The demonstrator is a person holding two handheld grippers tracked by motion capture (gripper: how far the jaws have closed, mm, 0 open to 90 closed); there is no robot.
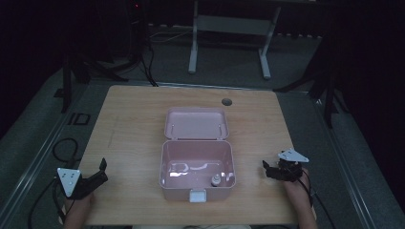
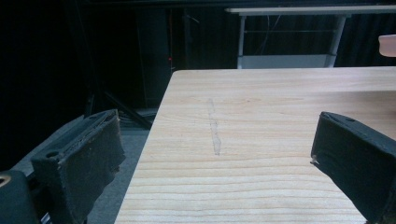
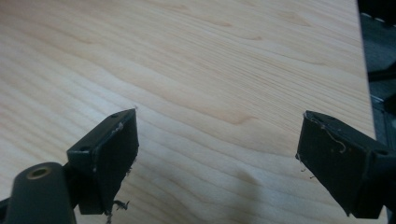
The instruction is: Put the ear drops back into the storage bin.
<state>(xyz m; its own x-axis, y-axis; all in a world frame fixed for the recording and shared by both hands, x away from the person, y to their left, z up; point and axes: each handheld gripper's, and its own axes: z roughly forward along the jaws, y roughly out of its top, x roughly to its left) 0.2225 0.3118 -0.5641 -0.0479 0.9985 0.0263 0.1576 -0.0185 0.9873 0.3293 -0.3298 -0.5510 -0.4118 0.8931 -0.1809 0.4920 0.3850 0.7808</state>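
A pink box point(image 1: 197, 171) sits in the middle of the wooden bench point(image 1: 129, 124), its lid point(image 1: 196, 123) thrown back flat behind it and its grey front latch point(image 1: 197, 195) facing the person. Inside, near the front right corner, stands a small pale object point(image 1: 216, 181), too small to tell what it is; the rest of the box floor looks bare apart from glare.

The left gripper point(image 1: 98, 175) rests at the near left corner of the bench, well apart from the box, its fingers point(image 2: 88, 158) released and wide, with nothing between them; the left gripper view looks along bare wood towards the far edge. The right gripper point(image 1: 272, 170) lies near the front right of the bench, closer to the box but not touching it, and its fingers point(image 3: 114, 154) are likewise spread and empty over plain wood.

By my judgement, this is a resting point between steps: both hands are parked either side of the open box, neither one committed. The likely next move is either to lift the small object out or to swing the lid closed. For the first, the right gripper is better placed and would have to come in over the right wall and descend with its fingers open around the object. For the second, a gripper must reach past the box to the lid's far rim and tip it forward
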